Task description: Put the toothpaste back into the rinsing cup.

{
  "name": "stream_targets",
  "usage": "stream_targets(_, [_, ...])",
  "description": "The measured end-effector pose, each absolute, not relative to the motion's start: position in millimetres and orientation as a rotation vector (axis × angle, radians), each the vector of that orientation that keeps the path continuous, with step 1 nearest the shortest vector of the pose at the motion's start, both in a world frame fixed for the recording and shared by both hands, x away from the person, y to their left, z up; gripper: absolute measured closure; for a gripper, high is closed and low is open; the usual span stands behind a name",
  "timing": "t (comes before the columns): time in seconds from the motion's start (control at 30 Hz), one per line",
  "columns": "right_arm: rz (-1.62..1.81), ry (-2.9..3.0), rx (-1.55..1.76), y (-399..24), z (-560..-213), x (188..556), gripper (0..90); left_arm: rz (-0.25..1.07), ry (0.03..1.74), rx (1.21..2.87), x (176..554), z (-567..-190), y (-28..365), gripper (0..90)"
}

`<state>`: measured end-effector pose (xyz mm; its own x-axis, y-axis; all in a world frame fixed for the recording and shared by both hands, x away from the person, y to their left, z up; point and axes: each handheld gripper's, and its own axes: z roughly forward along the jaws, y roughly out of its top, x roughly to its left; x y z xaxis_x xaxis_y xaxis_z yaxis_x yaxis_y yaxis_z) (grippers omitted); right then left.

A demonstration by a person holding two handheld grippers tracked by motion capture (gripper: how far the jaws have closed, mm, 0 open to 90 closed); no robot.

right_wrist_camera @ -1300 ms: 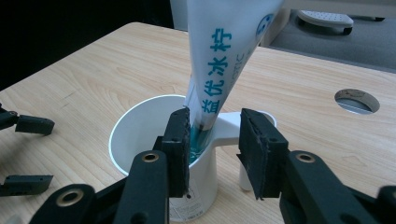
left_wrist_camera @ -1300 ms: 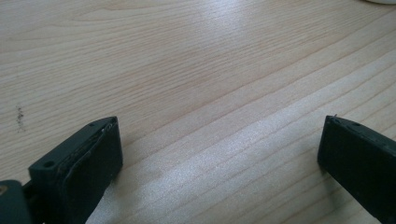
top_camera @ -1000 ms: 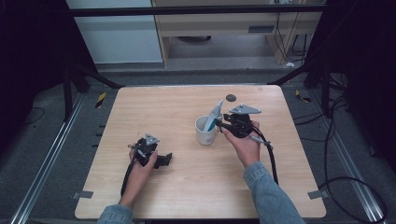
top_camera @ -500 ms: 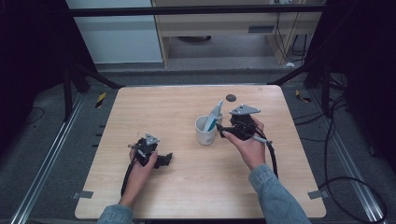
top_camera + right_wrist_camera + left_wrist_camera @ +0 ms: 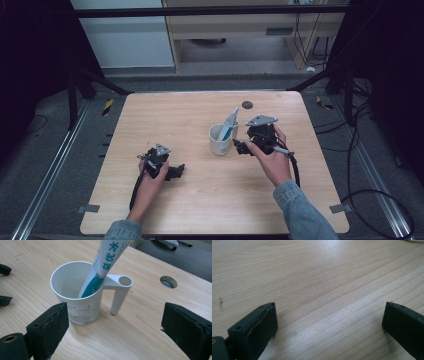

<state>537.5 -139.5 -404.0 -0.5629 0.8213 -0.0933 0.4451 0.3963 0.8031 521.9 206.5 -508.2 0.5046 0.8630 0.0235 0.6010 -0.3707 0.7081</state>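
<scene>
Left gripper (image 5: 176, 171): nearest the person's side, low on the wooden table (image 5: 175, 120); in its own view the two black jaws stand wide apart with only bare wood grain between them, released and grasping nothing.
Left hand (image 5: 150, 177): wrapped round the gripper body, forearm coming in from the table's near edge.
Right hand (image 5: 270, 157): holds the right gripper from behind, denim sleeve (image 5: 300, 215) trailing back toward the near edge.
Right gripper (image 5: 239, 146): just beside the cup, on the side of its handle; its jaws have just been opening and now stand wide, released, pads clear of everything. In its own view the cup sits beyond the jaw tips rather than pressed between them.
Cup (image 5: 220, 139): white, upright on the table near its middle, well apart from the left gripper; a label on its wall and a flat handle (image 5: 118, 290) with a round hole face the right gripper.
Toothpaste tube (image 5: 231, 122): stands in the cup, teal end down inside, the white printed body leaning over the rim above the handle.
Cable hole (image 5: 247, 105): a dark round opening in the tabletop beyond the cup.
Far edge: past the table lie grey floor and a pale cabinet (image 5: 240, 30).
</scene>
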Motion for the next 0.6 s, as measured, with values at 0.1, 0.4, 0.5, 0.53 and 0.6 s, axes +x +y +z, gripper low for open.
stream_targets(0.1, [1.01,2.178,1.071,-142,-402,535,8.6,0.524,1.193,2.104,522,-508,207,0.0])
stream_targets(0.4, [0.904,2.19,1.008,-159,-405,523,7.5,0.524,1.197,2.097,523,-508,205,0.0])
stream_targets(0.5, [0.904,2.19,1.002,-168,-410,517,7.7,0.525,1.198,2.096,523,-508,205,0.0])
stream_targets(0.53, [0.908,2.194,1.0,-169,-412,516,7.8,0.524,1.197,2.096,523,-509,205,0.0])
stream_targets(0.6, [0.91,2.197,1.001,-171,-414,515,7.8,0.525,1.197,2.096,523,-509,205,0.0])
